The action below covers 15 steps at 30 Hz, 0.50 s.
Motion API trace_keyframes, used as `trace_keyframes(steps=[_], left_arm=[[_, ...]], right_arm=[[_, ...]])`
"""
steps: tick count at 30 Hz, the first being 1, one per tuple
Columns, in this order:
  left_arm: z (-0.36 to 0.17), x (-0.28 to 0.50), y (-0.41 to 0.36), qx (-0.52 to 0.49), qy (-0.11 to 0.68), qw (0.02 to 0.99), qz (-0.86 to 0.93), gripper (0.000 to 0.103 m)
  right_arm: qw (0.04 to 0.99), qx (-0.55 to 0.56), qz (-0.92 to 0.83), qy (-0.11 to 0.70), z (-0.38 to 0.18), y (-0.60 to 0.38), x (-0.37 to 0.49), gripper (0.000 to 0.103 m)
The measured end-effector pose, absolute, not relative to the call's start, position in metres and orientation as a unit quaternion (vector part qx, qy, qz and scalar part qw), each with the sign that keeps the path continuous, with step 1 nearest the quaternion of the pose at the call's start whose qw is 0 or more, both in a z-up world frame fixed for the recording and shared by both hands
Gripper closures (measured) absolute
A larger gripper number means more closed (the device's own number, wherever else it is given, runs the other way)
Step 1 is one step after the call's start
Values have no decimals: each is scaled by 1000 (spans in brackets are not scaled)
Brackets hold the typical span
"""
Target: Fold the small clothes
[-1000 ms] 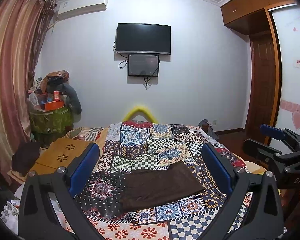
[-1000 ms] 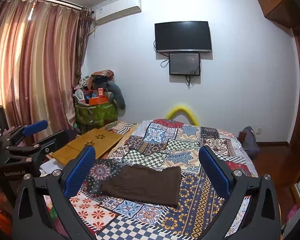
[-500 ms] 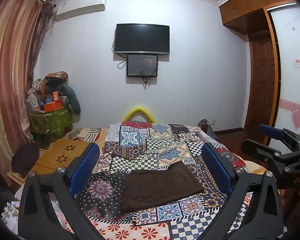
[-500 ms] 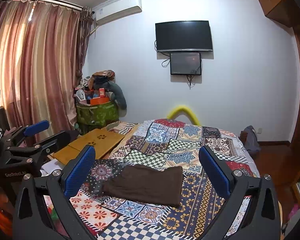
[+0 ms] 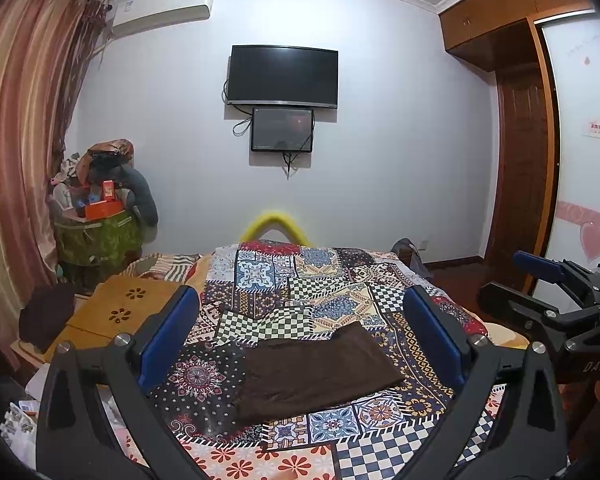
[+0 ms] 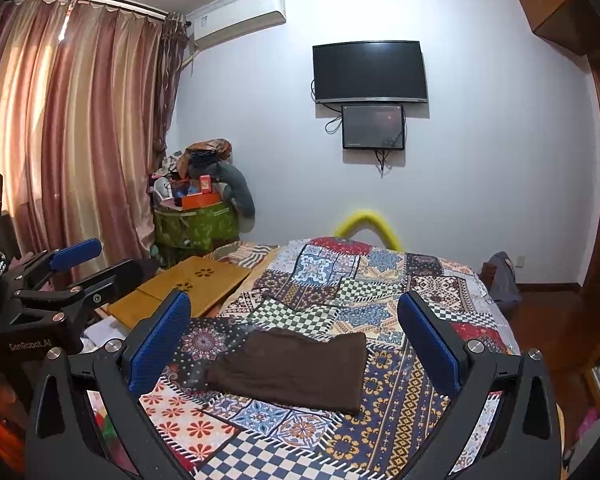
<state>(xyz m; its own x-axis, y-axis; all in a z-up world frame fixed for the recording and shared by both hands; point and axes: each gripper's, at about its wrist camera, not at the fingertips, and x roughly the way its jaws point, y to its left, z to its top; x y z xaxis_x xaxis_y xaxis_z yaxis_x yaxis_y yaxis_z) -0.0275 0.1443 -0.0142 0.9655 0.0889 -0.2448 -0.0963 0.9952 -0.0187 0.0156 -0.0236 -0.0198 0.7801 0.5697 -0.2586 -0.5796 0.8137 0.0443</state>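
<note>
A dark brown garment (image 5: 316, 372) lies flat and folded on the patchwork bedspread (image 5: 300, 280); it also shows in the right wrist view (image 6: 288, 368). My left gripper (image 5: 300, 340) is open and empty, held above and short of the garment. My right gripper (image 6: 294, 340) is open and empty, also held above and short of it. The right gripper shows at the right edge of the left wrist view (image 5: 548, 300). The left gripper shows at the left edge of the right wrist view (image 6: 68, 276).
A wooden lap desk (image 6: 184, 288) lies at the bed's left side. A cluttered green bin (image 6: 196, 224) stands in the corner by the curtains (image 6: 60, 140). A TV (image 6: 370, 72) hangs on the far wall. A wooden door (image 5: 520, 180) is at the right.
Both views have shifted only slightly; the garment has not moved and both grippers stay open.
</note>
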Motion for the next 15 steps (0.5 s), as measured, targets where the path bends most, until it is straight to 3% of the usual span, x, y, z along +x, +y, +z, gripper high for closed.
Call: trace_keyframes(steps=[15], left_arm=[[-15,-19,143,-16,135,990,41,0]], right_arm=[[945,-16,298,135,-21,-26,19,0]])
